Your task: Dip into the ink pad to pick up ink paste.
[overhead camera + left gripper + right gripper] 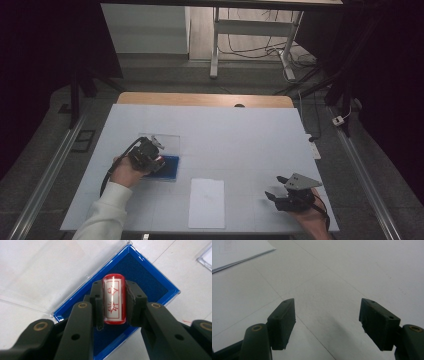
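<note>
I'm gripping the red stamp (114, 299) in my left claw (113, 305), with the blue ink pad (150, 282) lying directly beneath it. My right claw (327, 325) is gaping wide over bare table (342, 277), with the paper sheet (234, 251) beyond it.

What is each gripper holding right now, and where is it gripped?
The left gripper clamps a red stamp by its long sides, over the blue case. The right gripper is open, holding nothing.

Left gripper (113, 307): black jaws, brass-coloured pivot pins, small round holes along links; black cable trailing from body. Left forearm: white sleeve (102, 215). Right gripper (327, 325): black rectangular pads, brass-coloured pins; grey three-cornered plate on top.
</note>
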A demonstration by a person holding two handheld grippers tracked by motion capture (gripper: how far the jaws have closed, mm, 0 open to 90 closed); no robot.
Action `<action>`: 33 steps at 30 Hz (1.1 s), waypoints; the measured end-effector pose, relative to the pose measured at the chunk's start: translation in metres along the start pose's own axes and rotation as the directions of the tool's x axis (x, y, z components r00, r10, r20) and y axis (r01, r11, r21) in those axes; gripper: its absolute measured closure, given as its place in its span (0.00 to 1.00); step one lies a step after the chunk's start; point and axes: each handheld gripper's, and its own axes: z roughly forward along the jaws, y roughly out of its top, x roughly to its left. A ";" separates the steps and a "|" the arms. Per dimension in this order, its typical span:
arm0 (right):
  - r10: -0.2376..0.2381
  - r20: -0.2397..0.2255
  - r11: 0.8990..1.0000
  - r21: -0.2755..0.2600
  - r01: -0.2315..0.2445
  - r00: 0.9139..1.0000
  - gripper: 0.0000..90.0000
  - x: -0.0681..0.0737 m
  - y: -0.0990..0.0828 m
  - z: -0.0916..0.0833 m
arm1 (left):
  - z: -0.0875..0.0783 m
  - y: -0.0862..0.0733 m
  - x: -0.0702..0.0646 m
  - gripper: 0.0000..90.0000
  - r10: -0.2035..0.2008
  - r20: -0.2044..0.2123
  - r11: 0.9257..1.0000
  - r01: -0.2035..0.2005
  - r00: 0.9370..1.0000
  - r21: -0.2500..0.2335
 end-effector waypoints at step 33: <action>0.000 -0.004 1.000 0.005 0.000 1.000 0.32 0.001 0.001 0.002 | -0.005 -0.010 0.009 0.78 -0.027 0.053 0.997 0.031 0.998 -0.071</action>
